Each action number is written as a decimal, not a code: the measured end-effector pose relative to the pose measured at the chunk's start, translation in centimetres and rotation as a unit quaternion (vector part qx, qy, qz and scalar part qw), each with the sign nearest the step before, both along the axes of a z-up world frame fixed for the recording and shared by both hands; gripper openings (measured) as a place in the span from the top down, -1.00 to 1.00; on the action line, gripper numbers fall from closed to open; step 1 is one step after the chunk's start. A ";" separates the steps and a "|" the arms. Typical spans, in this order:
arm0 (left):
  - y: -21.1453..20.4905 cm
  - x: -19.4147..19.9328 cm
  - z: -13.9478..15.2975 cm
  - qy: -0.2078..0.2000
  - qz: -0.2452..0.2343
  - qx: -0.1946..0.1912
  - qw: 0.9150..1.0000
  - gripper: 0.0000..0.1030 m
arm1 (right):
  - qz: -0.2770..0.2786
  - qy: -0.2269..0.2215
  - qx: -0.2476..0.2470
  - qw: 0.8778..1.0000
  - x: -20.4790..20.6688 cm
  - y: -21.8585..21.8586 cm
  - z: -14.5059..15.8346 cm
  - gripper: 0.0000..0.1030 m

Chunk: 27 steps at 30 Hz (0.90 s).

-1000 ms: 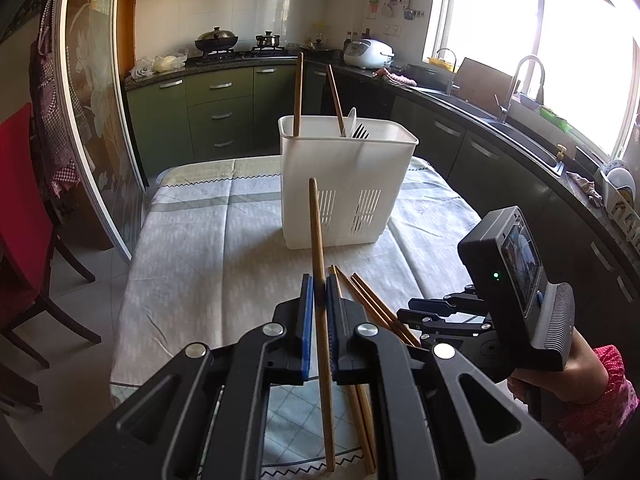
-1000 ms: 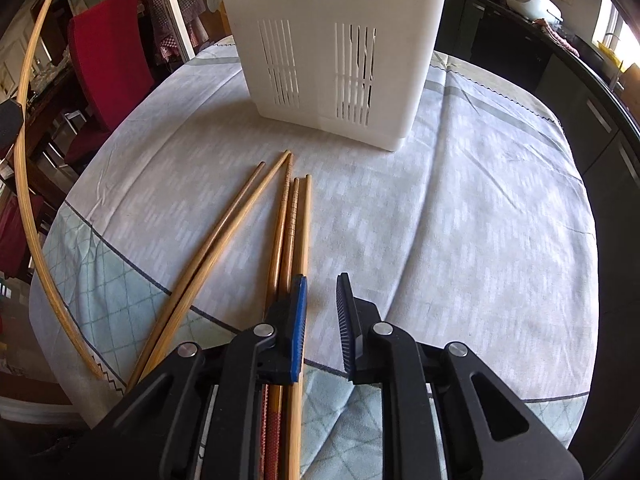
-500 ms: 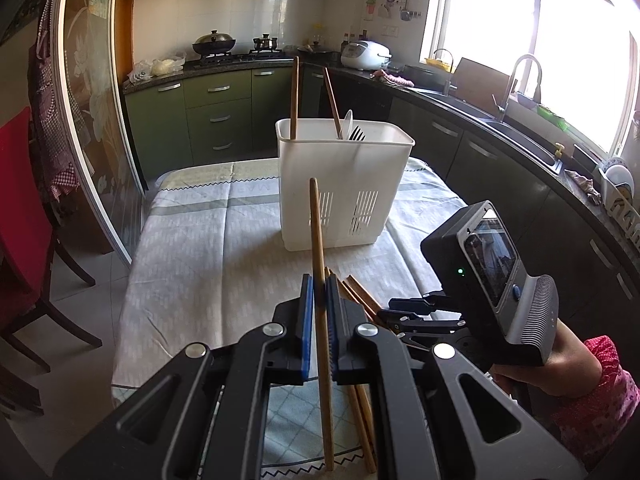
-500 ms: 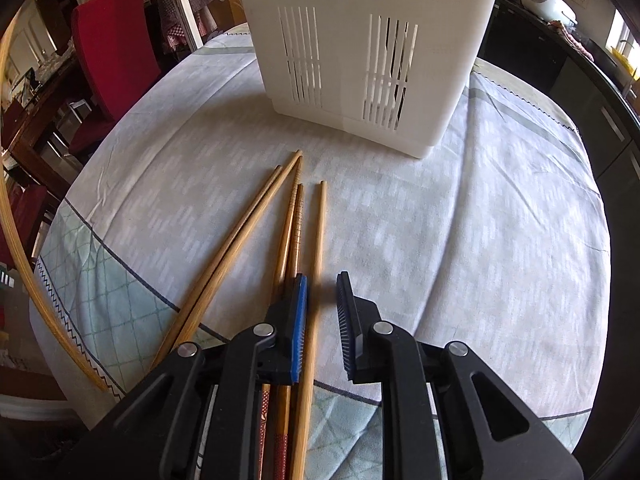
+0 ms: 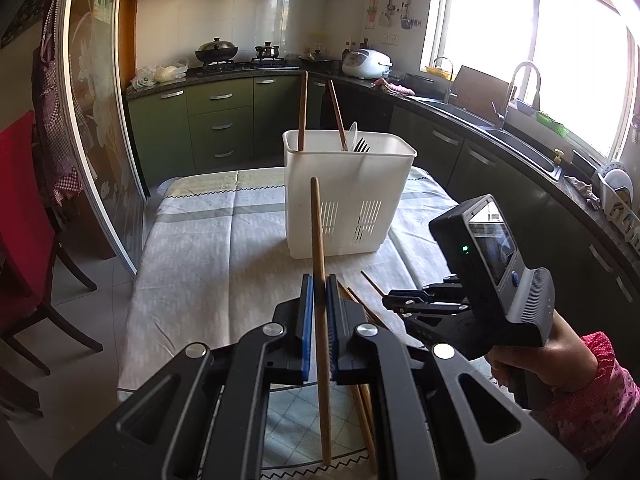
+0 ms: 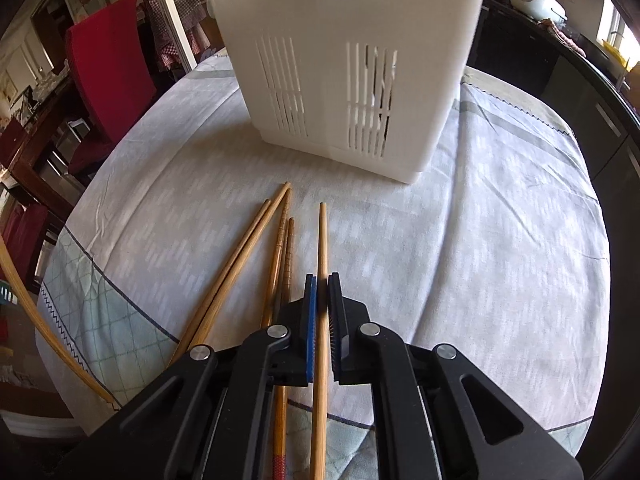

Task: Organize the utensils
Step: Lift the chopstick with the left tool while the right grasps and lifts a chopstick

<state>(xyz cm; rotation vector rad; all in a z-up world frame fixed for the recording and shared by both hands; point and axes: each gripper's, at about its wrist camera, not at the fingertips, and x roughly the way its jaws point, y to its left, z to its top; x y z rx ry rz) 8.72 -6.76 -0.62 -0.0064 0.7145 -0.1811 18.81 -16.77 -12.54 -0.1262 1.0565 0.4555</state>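
A white slotted utensil caddy (image 5: 348, 196) stands on the table and holds two chopsticks, a spoon and a fork; it fills the top of the right wrist view (image 6: 344, 64). My left gripper (image 5: 319, 300) is shut on a wooden chopstick (image 5: 318, 236) held above the table. My right gripper (image 6: 323, 300) is shut on another chopstick (image 6: 322, 240), low over the cloth. Several loose chopsticks (image 6: 256, 248) lie on the cloth to its left; they also show in the left wrist view (image 5: 360, 300). The right gripper (image 5: 424, 304) shows to the right in the left wrist view.
The table has a pale patterned tablecloth (image 6: 480, 240). A red chair (image 6: 108, 64) stands at the left. Kitchen counters, a sink (image 5: 516, 136) and a stove run along the back and right. The left gripper's chopstick crosses the lower left edge (image 6: 36, 308) of the right wrist view.
My right gripper has moved forward over the rightmost chopstick and closed on it. The left gripper has kept hold of its chopstick and drawn back from the caddy.
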 end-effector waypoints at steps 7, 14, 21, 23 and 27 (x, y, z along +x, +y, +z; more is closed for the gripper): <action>0.3 -0.5 0.9 -0.012 -0.004 -0.001 1.000 0.88 | -0.008 -0.059 0.057 0.997 -3.1 -3.2 6.0 0.87; 0.4 -0.9 1.4 -0.018 -0.002 0.001 1.000 0.88 | -0.009 -0.109 0.088 0.990 -6.9 -5.8 10.3 0.87; 0.5 -1.5 2.0 -0.027 -0.004 0.000 1.000 0.88 | -0.006 -0.128 0.101 0.987 -9.1 -7.1 12.0 0.87; 0.5 -1.6 2.2 -0.028 -0.005 -0.001 1.000 0.88 | -0.008 -0.130 0.106 0.986 -9.3 -7.5 12.3 0.87; 0.3 -1.7 2.7 -0.034 -0.009 0.000 0.999 0.88 | -0.010 -0.138 0.113 0.984 -9.9 -8.0 12.7 0.87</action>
